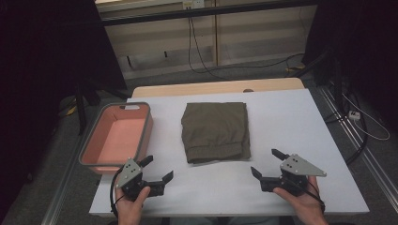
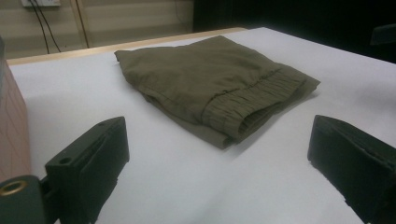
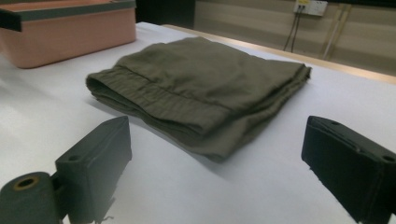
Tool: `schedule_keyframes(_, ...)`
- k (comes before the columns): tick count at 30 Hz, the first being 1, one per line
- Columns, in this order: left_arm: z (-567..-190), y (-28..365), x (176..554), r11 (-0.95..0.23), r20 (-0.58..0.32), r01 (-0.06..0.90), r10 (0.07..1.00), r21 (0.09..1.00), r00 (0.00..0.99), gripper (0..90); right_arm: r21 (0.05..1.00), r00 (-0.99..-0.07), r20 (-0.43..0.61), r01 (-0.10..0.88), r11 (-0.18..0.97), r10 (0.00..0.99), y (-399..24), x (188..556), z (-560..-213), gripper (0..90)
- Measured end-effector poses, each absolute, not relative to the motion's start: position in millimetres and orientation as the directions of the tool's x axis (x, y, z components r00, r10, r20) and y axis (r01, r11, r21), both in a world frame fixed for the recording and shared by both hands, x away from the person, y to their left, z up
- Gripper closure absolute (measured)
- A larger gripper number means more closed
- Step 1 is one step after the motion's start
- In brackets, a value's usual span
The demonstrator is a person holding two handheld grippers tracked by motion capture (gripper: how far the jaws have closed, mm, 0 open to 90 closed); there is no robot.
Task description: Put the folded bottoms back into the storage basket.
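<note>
1. One folded olive garment (image 1: 216,131) lies flat at the centre of the high view, on the one white table (image 1: 291,122).
2. One pink bin (image 1: 117,136) stands at centre left, well apart from the garment.
3. Two grippers sit low in the frame, each in one hand: the left gripper (image 1: 157,169) at lower left, just below the bin; the right gripper (image 1: 266,163) at lower right.
4. Both have jaws spread apart with nothing between them, near the garment without touching it.
</note>
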State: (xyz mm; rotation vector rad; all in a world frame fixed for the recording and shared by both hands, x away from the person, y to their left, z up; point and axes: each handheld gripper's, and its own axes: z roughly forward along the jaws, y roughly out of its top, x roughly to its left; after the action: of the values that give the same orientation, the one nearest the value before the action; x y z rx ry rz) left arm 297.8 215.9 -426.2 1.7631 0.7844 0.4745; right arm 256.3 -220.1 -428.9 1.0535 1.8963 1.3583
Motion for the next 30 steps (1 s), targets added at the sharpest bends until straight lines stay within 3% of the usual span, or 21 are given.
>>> schedule_keyframes(30, -428.3, 213.7, 299.0, -0.199, -0.071, 0.29, 0.702, 0.936, 0.709, 5.3, 0.918, -0.664, -0.027, 0.279, 0.281, 0.747, -160.9, 303.2, -419.6, 6.9)
